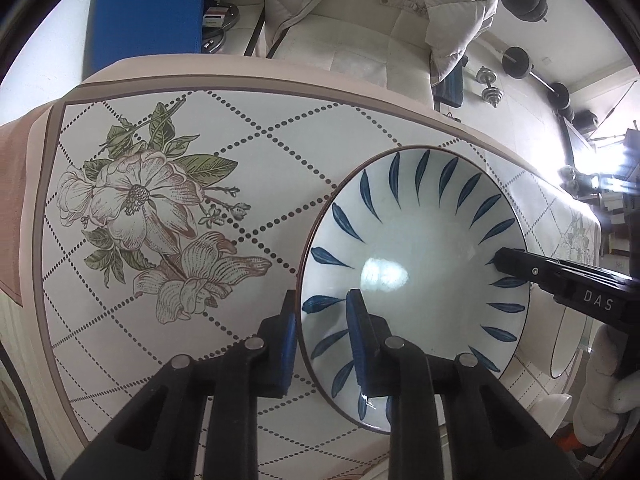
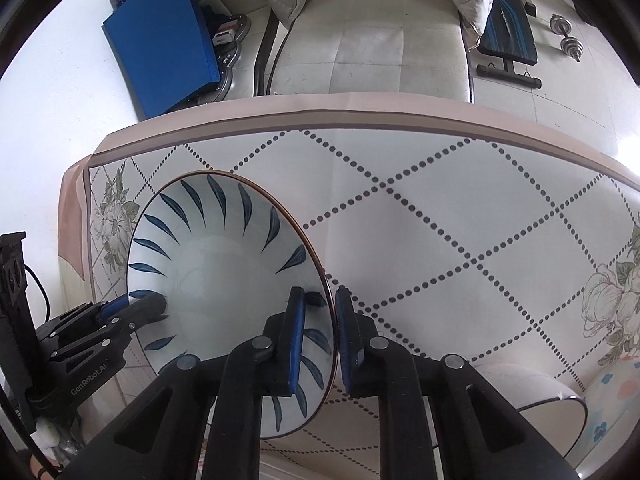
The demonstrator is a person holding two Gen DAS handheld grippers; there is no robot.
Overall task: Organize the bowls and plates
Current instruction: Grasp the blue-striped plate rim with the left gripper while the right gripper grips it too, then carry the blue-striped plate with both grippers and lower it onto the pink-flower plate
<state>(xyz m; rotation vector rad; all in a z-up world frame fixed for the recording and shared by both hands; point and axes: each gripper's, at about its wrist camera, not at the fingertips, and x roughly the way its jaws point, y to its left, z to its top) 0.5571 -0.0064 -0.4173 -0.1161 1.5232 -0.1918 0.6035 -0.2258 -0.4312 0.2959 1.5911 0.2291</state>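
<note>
Left gripper and right gripper each straddle opposite rims of the bowl, jaws narrow, gripping it above the table.

A blue-leaf bowl sits gripped at its near-left rim by the left gripper, one blue pad outside the wall, the other inside. Across the bowl, the right gripper reaches in over the far-right rim. Ahead and to the left, a floral tablecloth covers the table.
</note>
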